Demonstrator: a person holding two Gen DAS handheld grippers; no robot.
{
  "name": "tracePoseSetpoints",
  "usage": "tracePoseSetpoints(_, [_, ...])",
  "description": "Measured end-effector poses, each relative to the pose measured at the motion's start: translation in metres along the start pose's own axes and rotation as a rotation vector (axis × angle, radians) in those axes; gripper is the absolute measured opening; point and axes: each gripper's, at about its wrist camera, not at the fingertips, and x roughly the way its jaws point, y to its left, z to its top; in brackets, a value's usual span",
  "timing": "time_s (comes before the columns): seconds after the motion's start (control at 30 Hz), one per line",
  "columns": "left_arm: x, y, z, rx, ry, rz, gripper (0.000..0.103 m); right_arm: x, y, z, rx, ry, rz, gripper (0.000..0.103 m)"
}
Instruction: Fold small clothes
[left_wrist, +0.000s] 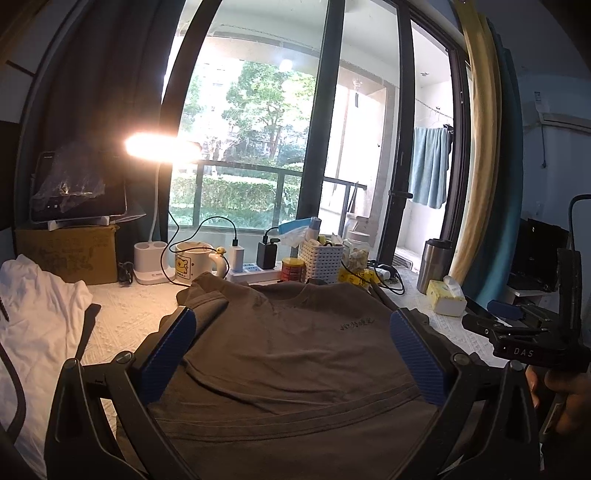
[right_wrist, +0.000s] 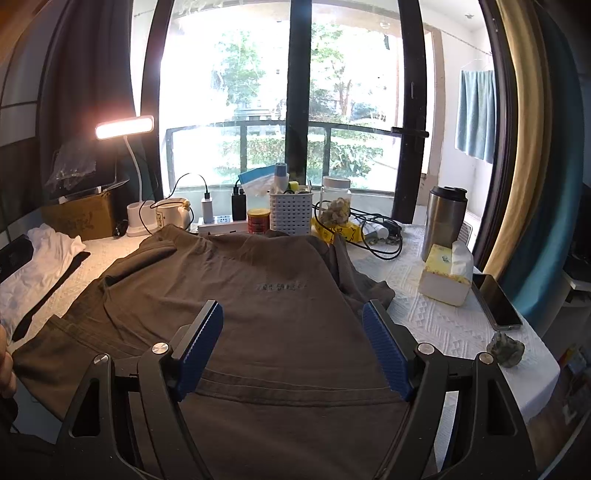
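Note:
A brown T-shirt (left_wrist: 291, 354) lies spread on the white-covered table, hem toward me, small print on its chest; it also shows in the right wrist view (right_wrist: 258, 295). My left gripper (left_wrist: 291, 325) is open, its blue pads wide apart above the shirt's lower half, holding nothing. My right gripper (right_wrist: 293, 317) is open too, hovering over the shirt near its hem. The right gripper also shows at the right edge of the left wrist view (left_wrist: 517, 332). A white garment (left_wrist: 37, 317) lies crumpled at the table's left and shows in the right wrist view (right_wrist: 40, 254).
Along the back edge stand a lit desk lamp (right_wrist: 123, 127), a mug (left_wrist: 192, 262), a power strip with chargers (right_wrist: 221, 221), a white basket (right_wrist: 290, 214), a jar (right_wrist: 334, 203) and a steel tumbler (right_wrist: 443, 218). A tissue pack (right_wrist: 447, 277), a phone (right_wrist: 496, 302) and a grey lump (right_wrist: 506, 349) lie at right.

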Motion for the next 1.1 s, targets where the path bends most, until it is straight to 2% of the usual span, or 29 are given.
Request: tracePoseSetpoints(1.1, [0.0009,0.0004,0.0006,-0.004,0.0,0.013,0.103,0.0008,-0.0063,-0.0037,0.011,0.014,-0.012,0.081])
